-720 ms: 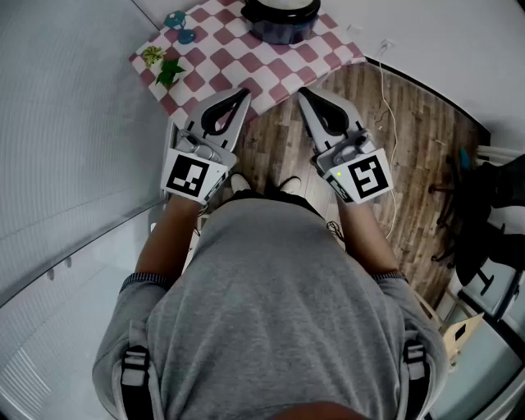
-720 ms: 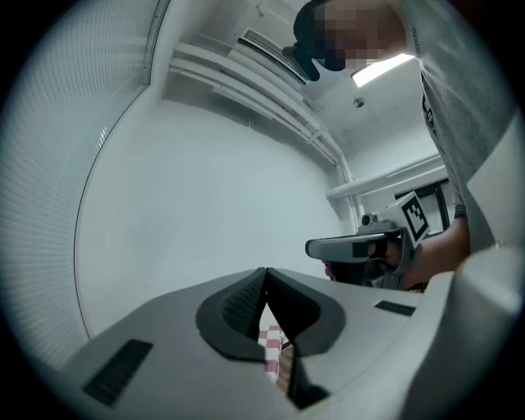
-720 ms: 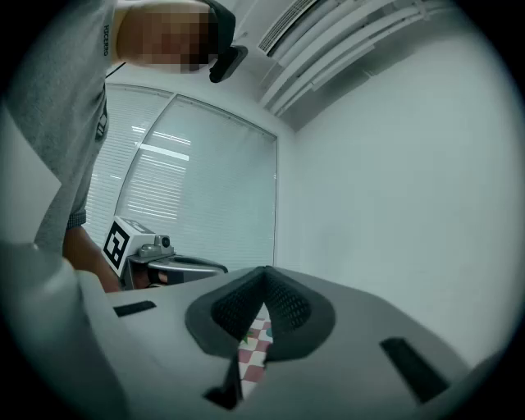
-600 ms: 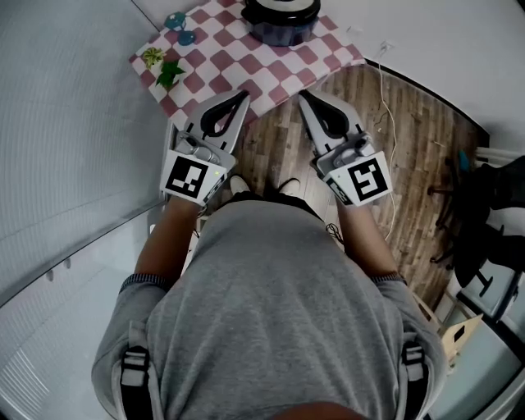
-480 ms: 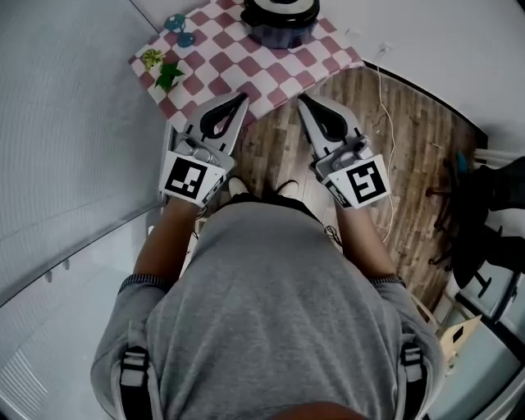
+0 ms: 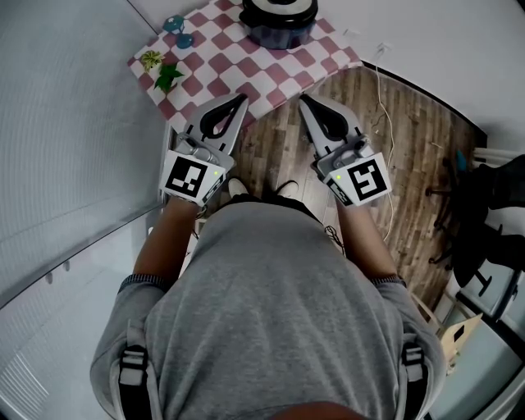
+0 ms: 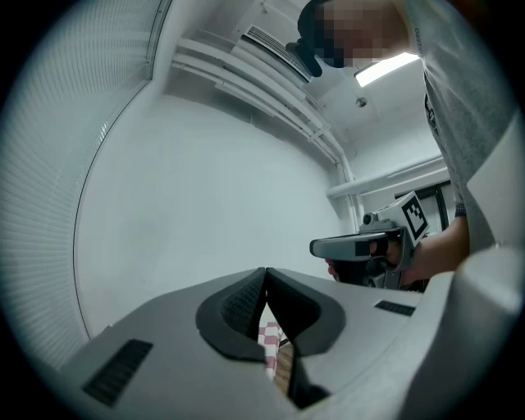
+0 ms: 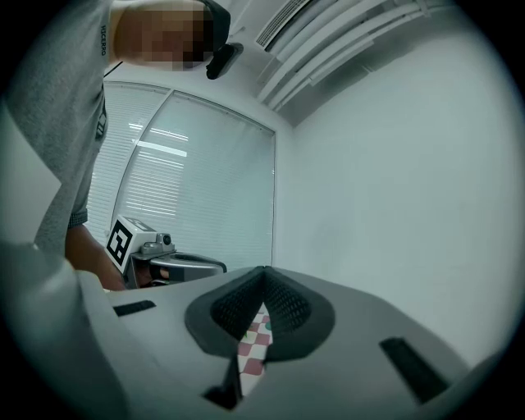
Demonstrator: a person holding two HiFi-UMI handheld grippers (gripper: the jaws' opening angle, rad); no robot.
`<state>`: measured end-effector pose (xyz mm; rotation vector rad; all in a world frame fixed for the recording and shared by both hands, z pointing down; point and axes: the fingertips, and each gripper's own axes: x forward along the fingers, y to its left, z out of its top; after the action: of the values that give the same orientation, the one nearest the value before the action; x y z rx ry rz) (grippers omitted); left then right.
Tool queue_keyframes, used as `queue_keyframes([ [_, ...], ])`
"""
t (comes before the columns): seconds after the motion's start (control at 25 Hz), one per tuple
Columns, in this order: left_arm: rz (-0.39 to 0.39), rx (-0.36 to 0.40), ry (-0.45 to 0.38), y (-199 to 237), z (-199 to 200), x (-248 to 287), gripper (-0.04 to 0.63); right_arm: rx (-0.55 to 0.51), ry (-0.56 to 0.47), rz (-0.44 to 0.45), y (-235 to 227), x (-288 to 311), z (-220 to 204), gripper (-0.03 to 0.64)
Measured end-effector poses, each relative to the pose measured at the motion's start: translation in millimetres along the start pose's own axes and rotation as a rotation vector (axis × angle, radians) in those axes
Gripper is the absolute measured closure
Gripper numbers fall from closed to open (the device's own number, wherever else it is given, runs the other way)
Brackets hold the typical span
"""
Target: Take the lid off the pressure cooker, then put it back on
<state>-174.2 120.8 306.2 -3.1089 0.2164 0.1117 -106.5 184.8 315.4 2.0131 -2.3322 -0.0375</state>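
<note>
The dark pressure cooker (image 6: 279,18) with its lid on stands at the far edge of a small table with a red-and-white checked cloth (image 6: 246,70), cut off by the top of the head view. My left gripper (image 6: 244,97) is held level over the table's near edge, jaws shut with nothing between them. My right gripper (image 6: 303,98) is held level beside it, over the wooden floor just short of the table, also shut and empty. Both are well short of the cooker. In the left gripper view the jaws (image 7: 265,271) meet tip to tip; the right gripper view shows the same (image 8: 264,269).
Small green plant pieces (image 6: 162,69) and a blue item (image 6: 179,27) lie on the cloth's left corner. A white cable (image 6: 385,90) trails over the wooden floor (image 6: 410,148). White walls close in at left and back. A dark chair (image 6: 484,205) stands at right.
</note>
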Motion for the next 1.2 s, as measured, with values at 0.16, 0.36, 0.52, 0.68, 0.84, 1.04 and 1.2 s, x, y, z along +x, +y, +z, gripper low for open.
queue_keyframes([
  [0.16,0.007,-0.011,0.005,-1.5,-1.6,-0.5,0.577,0.010,0.015,0.017,-0.9,-1.0,-2.9,0.606],
  [0.36,0.014,-0.008,0.008,-4.7,-4.0,-0.4,0.574,-0.003,0.030,0.029,0.2,-2.0,-6.3,0.567],
  [0.52,0.026,-0.017,0.012,-7.7,-8.2,-0.3,0.490,-0.023,0.035,0.039,2.4,-3.0,-7.1,0.491],
  [0.68,0.038,-0.022,0.011,-10.3,-9.2,1.8,0.397,-0.027,0.035,0.046,1.9,-3.4,-7.3,0.417],
  [0.84,0.041,-0.017,0.014,-14.4,-7.6,6.8,0.316,-0.034,0.044,0.054,1.0,-5.4,-8.5,0.368],
  [1.04,0.041,-0.013,0.013,-20.6,-7.8,12.3,0.293,-0.036,0.039,0.061,-1.3,-8.3,-9.7,0.340],
  [1.2,0.038,-0.012,0.019,-27.1,-10.0,16.5,0.284,-0.032,0.030,0.058,-5.8,-12.8,-9.1,0.328],
])
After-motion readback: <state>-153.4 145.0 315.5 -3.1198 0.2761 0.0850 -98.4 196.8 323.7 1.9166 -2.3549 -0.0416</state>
